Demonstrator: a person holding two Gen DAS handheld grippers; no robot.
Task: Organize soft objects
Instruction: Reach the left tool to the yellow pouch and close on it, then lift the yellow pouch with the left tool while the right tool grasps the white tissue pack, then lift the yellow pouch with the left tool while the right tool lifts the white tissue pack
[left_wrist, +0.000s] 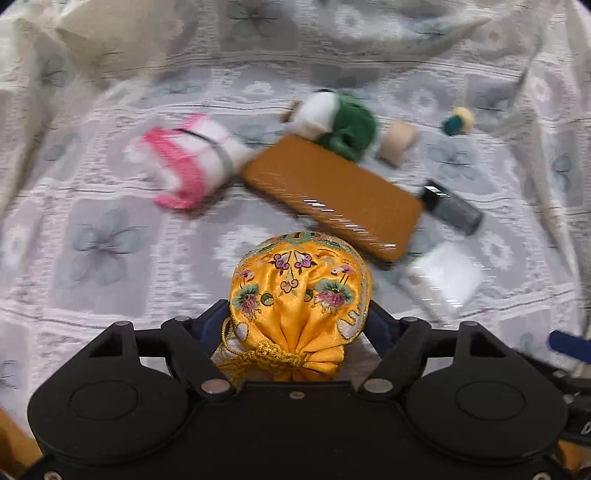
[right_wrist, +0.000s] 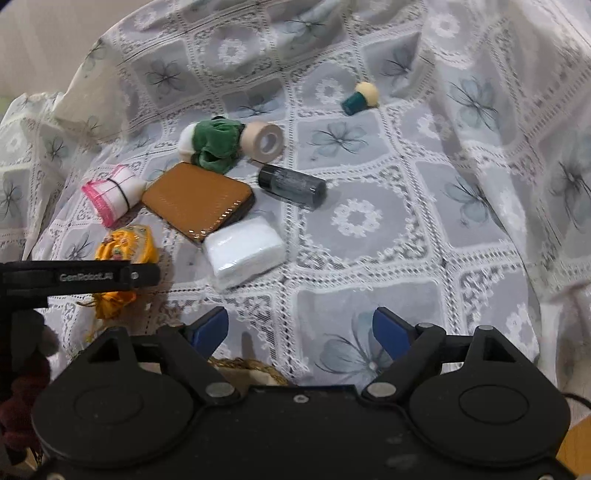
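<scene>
Left gripper (left_wrist: 299, 317) closed on the yellow embroidered drawstring pouch (left_wrist: 300, 291) above the lace tablecloth (right_wrist: 369, 221), near the brown case (right_wrist: 197, 201); right gripper (right_wrist: 300, 326) open, holding nothing.

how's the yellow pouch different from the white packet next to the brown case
The yellow pouch is embroidered satin, gathered with a gold cord; the white packet is a plain block in clear wrap. The pouch sits between the left gripper's fingers; the packet lies free, touching the brown case. Both look soft.
</scene>
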